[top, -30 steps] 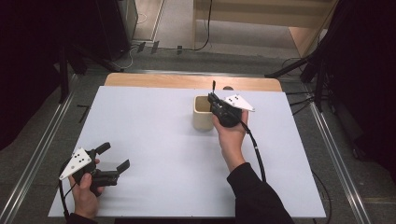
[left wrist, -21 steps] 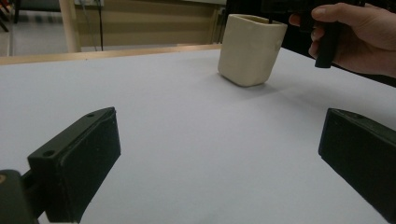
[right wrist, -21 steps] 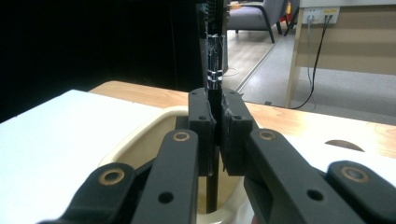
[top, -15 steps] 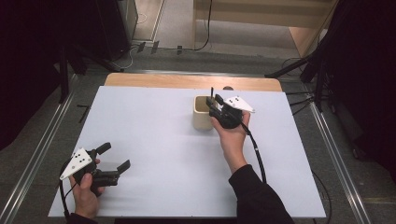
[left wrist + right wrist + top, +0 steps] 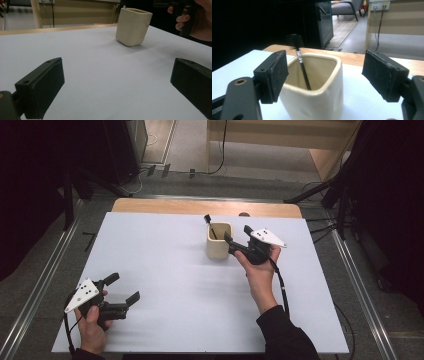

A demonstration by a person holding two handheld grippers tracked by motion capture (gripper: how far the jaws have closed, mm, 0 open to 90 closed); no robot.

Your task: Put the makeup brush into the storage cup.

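Observation:
A cream square cup [image 5: 219,245] stands on the white table top [image 5: 165,270], back of centre. A thin black brush [image 5: 210,226] leans inside it, bristle head up and tilted left. My right gripper [image 5: 237,234] hovers just right of the cup, open, its jaws level with the rim. In the right gripper view the cup [image 5: 317,100] sits close before the open right gripper [image 5: 325,72], with the brush [image 5: 302,68] loose inside. My left gripper [image 5: 124,287] rests open near the front left corner, holding nothing; from the left gripper [image 5: 117,82] the cup [image 5: 133,26] is far ahead.
A wooden strip [image 5: 205,206] runs along the table's back edge. Metal rails [image 5: 350,270] flank the table on both sides. Dark curtains and stands surround it. The white sheet between the two grippers is bare.
My right gripper has let go of the brush and drawn back slightly from over the cup. The brush now leans left inside it. My left gripper has stayed put.

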